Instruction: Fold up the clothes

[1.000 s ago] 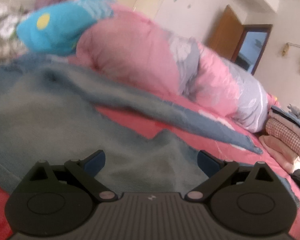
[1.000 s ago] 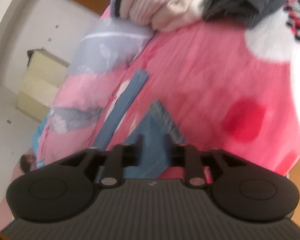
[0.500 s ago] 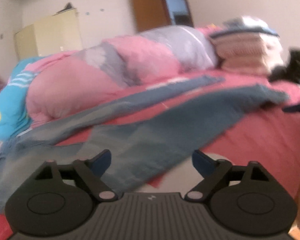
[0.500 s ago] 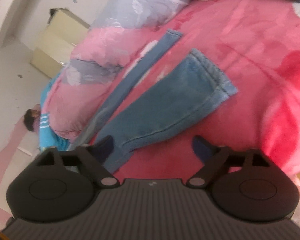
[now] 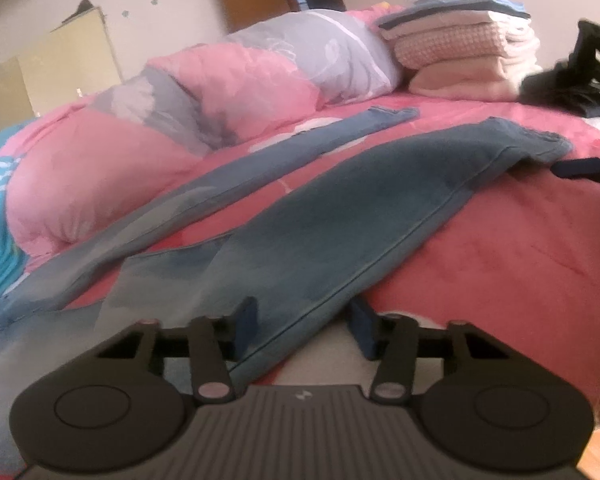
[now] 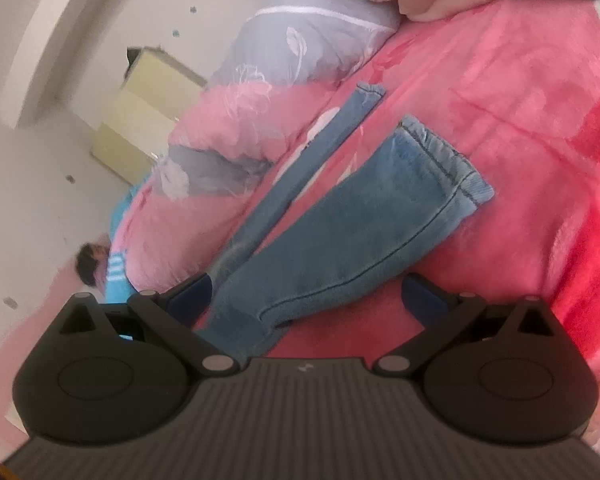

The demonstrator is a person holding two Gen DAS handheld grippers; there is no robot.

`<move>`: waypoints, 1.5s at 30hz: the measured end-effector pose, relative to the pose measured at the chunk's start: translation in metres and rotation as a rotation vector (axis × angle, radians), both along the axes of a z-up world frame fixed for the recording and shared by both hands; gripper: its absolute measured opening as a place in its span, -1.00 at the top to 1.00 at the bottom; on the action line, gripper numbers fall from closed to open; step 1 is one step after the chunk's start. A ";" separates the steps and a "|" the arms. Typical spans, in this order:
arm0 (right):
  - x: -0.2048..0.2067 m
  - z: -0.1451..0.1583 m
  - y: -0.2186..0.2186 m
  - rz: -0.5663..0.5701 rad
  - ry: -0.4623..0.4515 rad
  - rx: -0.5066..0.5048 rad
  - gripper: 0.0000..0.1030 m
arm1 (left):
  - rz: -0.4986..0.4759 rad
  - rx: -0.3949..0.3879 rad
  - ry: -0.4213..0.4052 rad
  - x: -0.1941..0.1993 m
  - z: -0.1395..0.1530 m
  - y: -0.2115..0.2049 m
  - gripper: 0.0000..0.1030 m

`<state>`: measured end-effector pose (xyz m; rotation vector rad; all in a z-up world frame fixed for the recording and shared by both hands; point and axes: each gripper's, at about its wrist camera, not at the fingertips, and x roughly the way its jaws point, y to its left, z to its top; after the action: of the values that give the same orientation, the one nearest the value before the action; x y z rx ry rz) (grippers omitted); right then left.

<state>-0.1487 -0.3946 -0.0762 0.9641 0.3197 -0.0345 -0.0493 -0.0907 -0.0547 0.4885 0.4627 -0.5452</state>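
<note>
**me:** Across the whole bed, biggest thing first: the pink blanket [image 5: 520, 240] covers the mattress, and the stretch of it on the side of the trousers away from the duvet is bare, so that's my open room. Along the far side runs the rolled-up pink-and-grey duvet [image 5: 228, 92], which walls that edge off completely. Behind it there's a cream cabinet [image 5: 60, 64] against the wall.

**other:** and the actual clothes?

**me:** The blue fleece trousers [image 5: 340, 216] lie spread on the blanket, legs splayed apart with a wedge of pink between them. The thinner-looking leg hugs the foot of the duvet; the wider leg runs out toward the open side, its cuff [image 6: 444, 160] lying flat, stitched hem showing. The near end of that wide leg comes right down between my fingers.

**other:** grippers doing what?

**me:** My left gripper [image 5: 306, 322] is closing, jaws about halfway in, with the seamed edge of the trouser fabric sitting between them. The left pad touches the cloth, but the right pad is clear of it, so no real pinch. My right gripper [image 6: 306, 294] is opening, jaws spread wide, holding nothing; the trouser leg just lies on the blanket between them.

**other:** anything crowding the corner?

**me:** A stack of folded clothes [image 5: 460, 52] sits at the far corner, touching the duvet's end, with a dark heap [image 5: 560, 88] just beside it.
</note>
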 end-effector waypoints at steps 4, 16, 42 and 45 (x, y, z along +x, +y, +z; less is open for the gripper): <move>-0.009 -0.005 -0.013 -0.018 -0.072 0.105 -0.98 | -0.037 0.041 -0.027 -0.007 -0.001 -0.008 0.63; -0.003 -0.014 -0.042 -0.129 -0.034 0.258 -0.04 | -0.097 -0.094 0.084 0.008 0.017 0.019 0.95; -0.079 0.010 -0.063 -0.210 0.111 0.104 0.87 | -0.178 -0.326 0.266 -0.010 0.020 0.077 0.50; -0.075 0.028 -0.070 -0.205 0.103 0.048 0.75 | -0.133 -0.391 0.270 -0.006 0.021 0.085 0.49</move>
<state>-0.2238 -0.4646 -0.0480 1.0419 0.3164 -0.2657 -0.0549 -0.0056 -0.0335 0.0698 0.5671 -0.8154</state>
